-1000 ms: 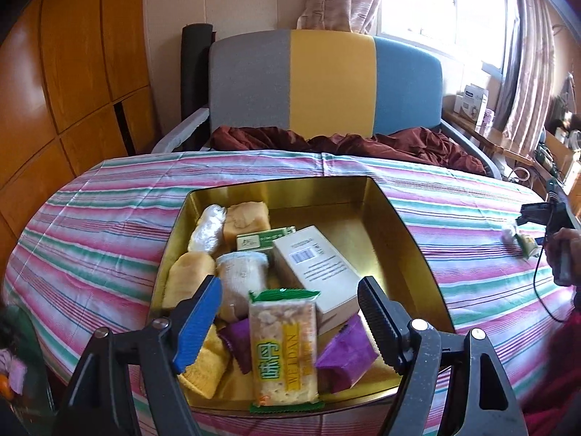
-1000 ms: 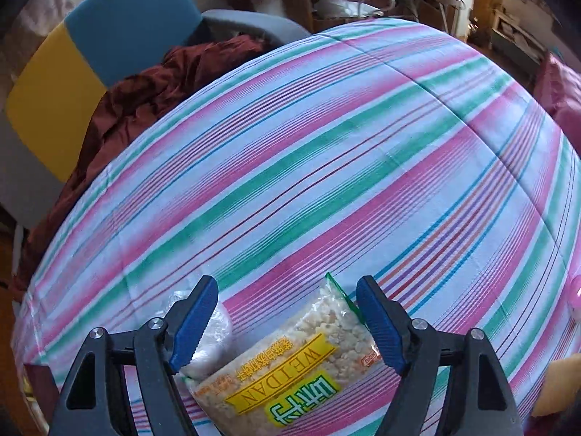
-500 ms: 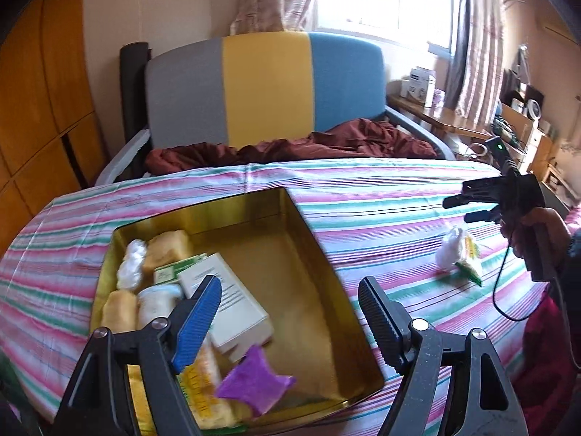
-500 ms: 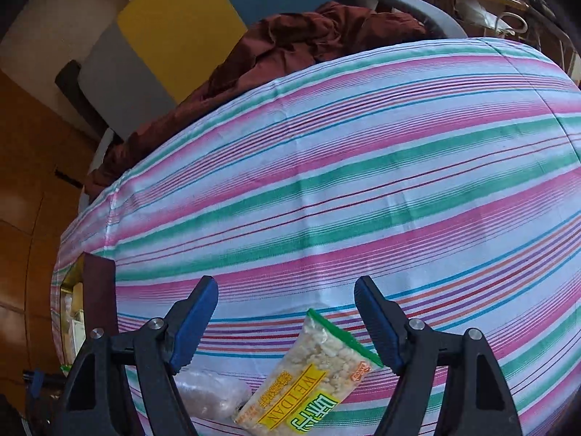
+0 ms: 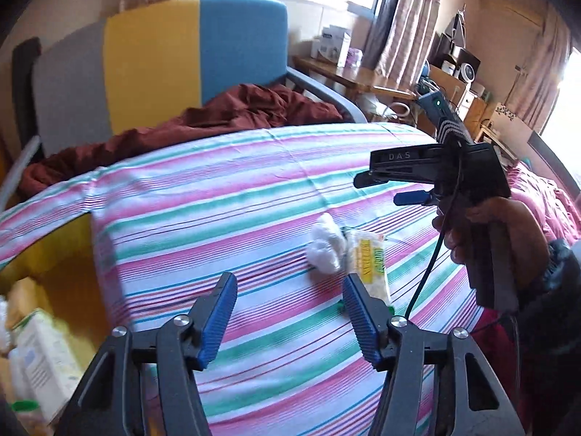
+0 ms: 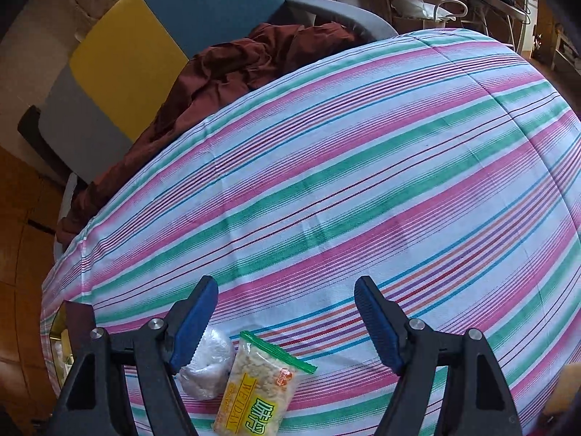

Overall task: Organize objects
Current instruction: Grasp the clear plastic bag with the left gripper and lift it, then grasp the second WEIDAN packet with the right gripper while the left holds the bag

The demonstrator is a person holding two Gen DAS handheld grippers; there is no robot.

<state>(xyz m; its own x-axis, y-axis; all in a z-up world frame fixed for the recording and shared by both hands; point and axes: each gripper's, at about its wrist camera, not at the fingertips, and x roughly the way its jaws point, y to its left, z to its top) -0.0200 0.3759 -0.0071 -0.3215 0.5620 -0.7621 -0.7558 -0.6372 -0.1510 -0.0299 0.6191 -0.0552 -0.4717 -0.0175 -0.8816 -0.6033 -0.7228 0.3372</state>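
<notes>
Both grippers, left (image 5: 290,312) & right (image 6: 287,318), are wide apart w/ nothing held, above snack packet (image 6: 259,388) and white bag (image 6: 208,363) on striped cloth (image 6: 345,181).

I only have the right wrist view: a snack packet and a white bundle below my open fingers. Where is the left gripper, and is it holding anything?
Observer: The left gripper is open and empty, over the striped tablecloth.
Operator: What does it face?
Observer: The white bundle and snack packet, with the right gripper above them.
Operator: Anything in the tin at my left edge?
Observer: Yes, a white box lies in the gold tin.
</notes>
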